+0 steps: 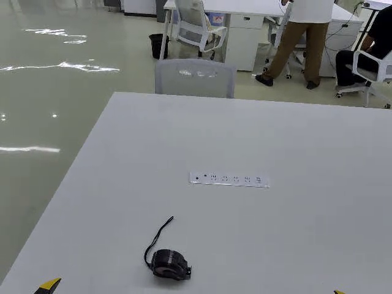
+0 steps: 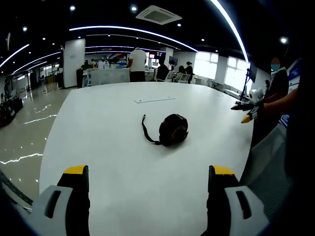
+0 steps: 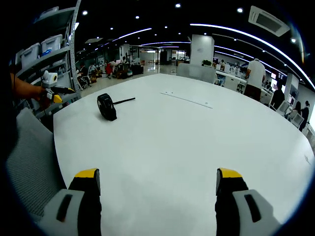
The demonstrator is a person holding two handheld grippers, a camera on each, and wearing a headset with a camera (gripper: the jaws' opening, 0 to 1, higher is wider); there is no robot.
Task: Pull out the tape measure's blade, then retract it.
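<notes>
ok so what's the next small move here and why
Probably ease the left gripper forward onto the tape measure: it lies untouched on the table, blade retracted, straight ahead of those open jaws. The right gripper, also open, sits farther off.

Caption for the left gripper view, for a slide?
Open left gripper faces the black tape measure lying untouched on the white table.

op 1: what colour do you read on the tape measure (image 1: 169,264)?
op 2: i see it black all over, on a plain white table (image 1: 275,135).
op 1: on my feeds the left gripper (image 2: 149,170) and right gripper (image 3: 158,173) have yellow tips, black inner faces and grey bodies.
op 2: i see a grey chair (image 1: 195,77) too.
</notes>
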